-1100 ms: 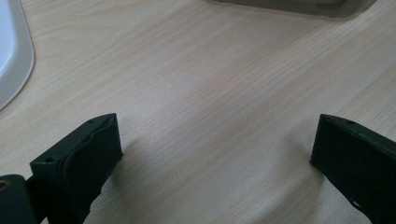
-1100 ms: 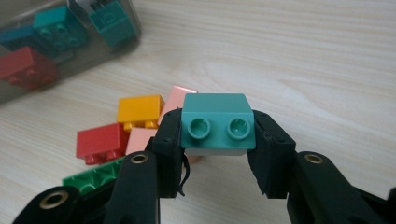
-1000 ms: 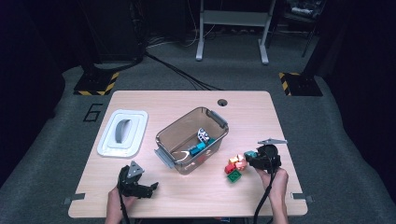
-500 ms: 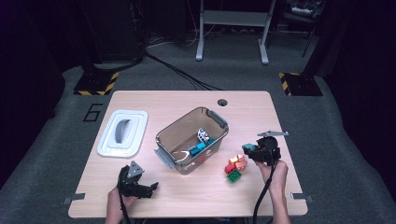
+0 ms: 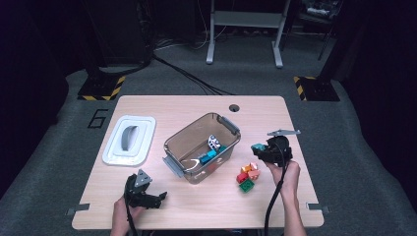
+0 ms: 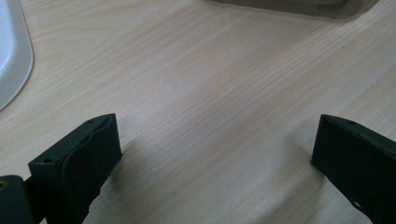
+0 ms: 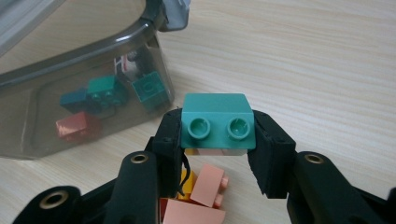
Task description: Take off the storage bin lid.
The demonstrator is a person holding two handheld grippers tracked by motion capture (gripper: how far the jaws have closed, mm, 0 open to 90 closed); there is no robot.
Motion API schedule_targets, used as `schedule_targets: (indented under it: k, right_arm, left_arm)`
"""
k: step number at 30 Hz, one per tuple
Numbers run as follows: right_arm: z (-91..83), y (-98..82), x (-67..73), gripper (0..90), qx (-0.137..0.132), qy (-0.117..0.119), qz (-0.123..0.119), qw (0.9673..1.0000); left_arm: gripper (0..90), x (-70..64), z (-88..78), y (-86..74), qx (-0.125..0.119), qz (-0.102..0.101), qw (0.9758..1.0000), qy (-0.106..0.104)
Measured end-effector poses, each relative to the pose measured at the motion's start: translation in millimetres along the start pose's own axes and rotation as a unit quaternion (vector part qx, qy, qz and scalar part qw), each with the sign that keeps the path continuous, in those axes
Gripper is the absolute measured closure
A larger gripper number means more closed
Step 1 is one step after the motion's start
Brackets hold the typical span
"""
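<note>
Wooden table (image 5: pixel 206 105) carries everything. On it, near the middle, sits a clear open bin (image 5: pixel 202 147) set at an angle, already holding a few bricks, so it reads as the drop target. Its white lid (image 5: pixel 129 140) lies flat just left of it, out of the way so the opening stays free.

Right gripper (image 7: pixel 218 140) hangs above the table between the bin and the loose brick pile (image 5: pixel 248 175), jaws closed partway and pressing on both sides of a teal brick (image 7: pixel 219 120), studs facing the camera. The side grip keeps the brick level for a clean drop. Likely step: carry it over the bin rim.

Left gripper (image 5: pixel 156 197) rests low near the table's front edge, jaws spread wide with only bare wood between them, holding nothing; it looks parked clear of the work.

Pile of red, orange, pink, green bricks stays just right of the bin, within short reach.
</note>
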State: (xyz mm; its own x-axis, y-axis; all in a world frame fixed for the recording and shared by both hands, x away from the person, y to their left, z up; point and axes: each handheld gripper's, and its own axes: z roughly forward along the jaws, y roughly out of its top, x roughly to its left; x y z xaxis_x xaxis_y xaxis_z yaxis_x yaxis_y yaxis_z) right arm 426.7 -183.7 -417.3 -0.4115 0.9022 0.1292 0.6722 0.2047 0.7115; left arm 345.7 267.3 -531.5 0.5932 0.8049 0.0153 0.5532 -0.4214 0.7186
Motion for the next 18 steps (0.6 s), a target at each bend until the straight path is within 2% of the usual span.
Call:
schedule_targets:
  k: [7,11,18]
  right_arm:
    - [-3.0,9.4,3.3,58.6,-0.001,-0.004,-0.013,0.9999]
    - [-5.7,16.0,6.3,58.5,-0.007,-0.003,-0.013,0.9999]
    - [-14.4,30.8,12.9,58.6,-0.018,-0.002,-0.028,0.9994]
  left_arm:
    - [1.1,0.0,-0.1,0.1,0.0,0.0,1.0,0.0]
    - [1.2,0.0,-0.1,0.1,0.001,0.0,1.0,0.0]
    - [1.1,0.0,0.0,0.0,0.0,0.0,1.0,0.0]
